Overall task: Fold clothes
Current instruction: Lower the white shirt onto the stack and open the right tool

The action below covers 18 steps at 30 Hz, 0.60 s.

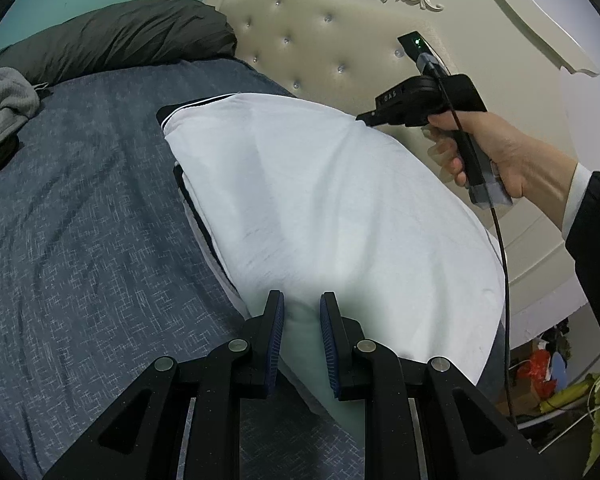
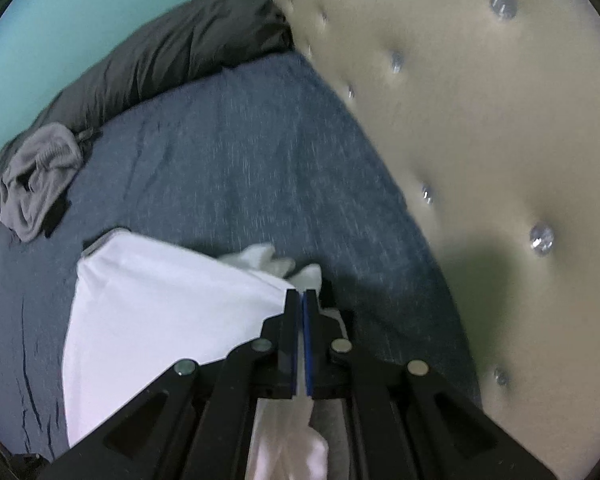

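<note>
The white garment (image 1: 332,216) lies folded on the blue bedspread (image 1: 80,240), close to the tufted headboard (image 1: 300,40) at two o'clock. The left tongs (image 1: 301,340) pinch a raised fold of its near edge, the pads narrowly apart with cloth between them. The right tongs (image 2: 302,320) are pressed together on the garment's far corner (white fabric shows between and behind the pads). A grey garment (image 2: 36,184) sits crumpled at ten o'clock beside a dark duvet (image 2: 160,48).
</note>
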Motion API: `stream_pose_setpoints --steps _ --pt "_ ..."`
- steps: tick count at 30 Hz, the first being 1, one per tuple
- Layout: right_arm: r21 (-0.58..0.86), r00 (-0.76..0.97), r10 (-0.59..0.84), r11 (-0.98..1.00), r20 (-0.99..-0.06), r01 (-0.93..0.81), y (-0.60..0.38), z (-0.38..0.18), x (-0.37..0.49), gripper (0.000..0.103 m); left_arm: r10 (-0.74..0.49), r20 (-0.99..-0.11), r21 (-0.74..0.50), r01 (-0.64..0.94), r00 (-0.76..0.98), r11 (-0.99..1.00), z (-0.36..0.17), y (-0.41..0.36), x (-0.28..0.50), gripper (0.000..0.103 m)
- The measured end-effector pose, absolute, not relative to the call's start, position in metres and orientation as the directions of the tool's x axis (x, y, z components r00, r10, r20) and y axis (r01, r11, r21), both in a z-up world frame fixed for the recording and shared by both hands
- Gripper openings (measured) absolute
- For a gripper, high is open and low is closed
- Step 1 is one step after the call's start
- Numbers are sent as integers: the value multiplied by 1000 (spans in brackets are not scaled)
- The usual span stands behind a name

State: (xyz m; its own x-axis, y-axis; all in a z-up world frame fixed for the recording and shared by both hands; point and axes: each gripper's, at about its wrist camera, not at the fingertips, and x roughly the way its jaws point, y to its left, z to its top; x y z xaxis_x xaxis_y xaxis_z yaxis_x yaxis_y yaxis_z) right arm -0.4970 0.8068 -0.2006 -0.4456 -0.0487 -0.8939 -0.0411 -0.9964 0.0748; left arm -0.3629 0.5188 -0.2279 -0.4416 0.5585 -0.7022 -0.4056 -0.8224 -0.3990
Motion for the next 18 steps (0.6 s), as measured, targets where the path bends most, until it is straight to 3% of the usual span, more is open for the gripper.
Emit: stream_pose_setpoints --steps 6,12,13,15,18 --pt "114 -509 -71 -992 -858 -54 815 -184 -478 6 561 -693 -391 -417 -453 -821 -217 515 -360 20" --pt "242 -563 -205 -970 -801 9 815 -151 -418 11 585 -670 -384 -460 -457 -800 -196 515 -340 20" --pt "261 -562 -226 -965 -796 19 814 -151 -406 13 589 -669 -383 -469 -453 -796 -193 516 -335 20" --pt "294 -555 -260 -955 -790 28 818 -153 -377 27 594 -668 -377 -485 -448 -789 -188 518 -327 20" --pt "340 -549 -296 -940 -781 24 828 -159 -334 35 598 -667 -363 -508 -444 -781 -182 519 -314 20"
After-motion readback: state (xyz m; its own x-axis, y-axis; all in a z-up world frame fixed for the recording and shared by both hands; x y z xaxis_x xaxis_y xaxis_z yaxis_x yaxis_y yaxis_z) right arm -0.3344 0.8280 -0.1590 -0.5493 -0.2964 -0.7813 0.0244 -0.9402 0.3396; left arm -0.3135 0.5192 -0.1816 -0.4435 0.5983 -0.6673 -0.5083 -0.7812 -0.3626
